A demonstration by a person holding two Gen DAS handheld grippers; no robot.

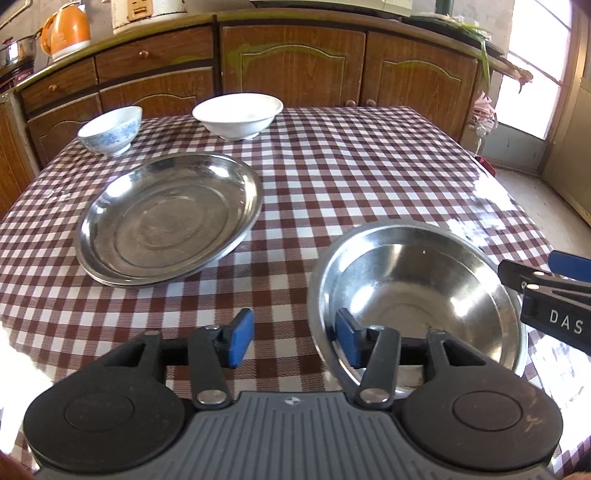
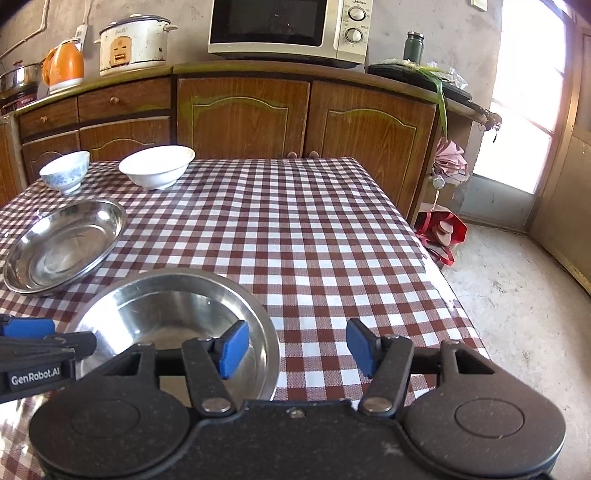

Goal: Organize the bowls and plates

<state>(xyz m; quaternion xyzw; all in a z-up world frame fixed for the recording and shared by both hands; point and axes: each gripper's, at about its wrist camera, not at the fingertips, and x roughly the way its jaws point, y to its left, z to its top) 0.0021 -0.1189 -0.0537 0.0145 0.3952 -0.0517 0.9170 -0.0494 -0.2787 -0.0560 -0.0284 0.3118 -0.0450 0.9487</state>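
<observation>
A deep steel bowl [image 1: 417,295] stands on the near right of the checked table. My left gripper [image 1: 293,339] is open and straddles the bowl's left rim, one blue pad inside and one outside, neither pressing. My right gripper [image 2: 297,347] is open too and straddles the right rim of the same steel bowl [image 2: 166,317]. Shallow steel plates [image 1: 170,218] lie stacked to the left. At the far edge stand a white bowl [image 1: 238,114] and a small blue-patterned bowl [image 1: 110,129].
The table [image 2: 314,229] carries a brown-and-white checked cloth; its right edge drops to a concrete floor with a red bag [image 2: 441,230]. Behind stand wooden cabinets [image 2: 243,114] with an orange kettle [image 2: 62,64], a rice cooker [image 2: 133,44] and a microwave [image 2: 288,27].
</observation>
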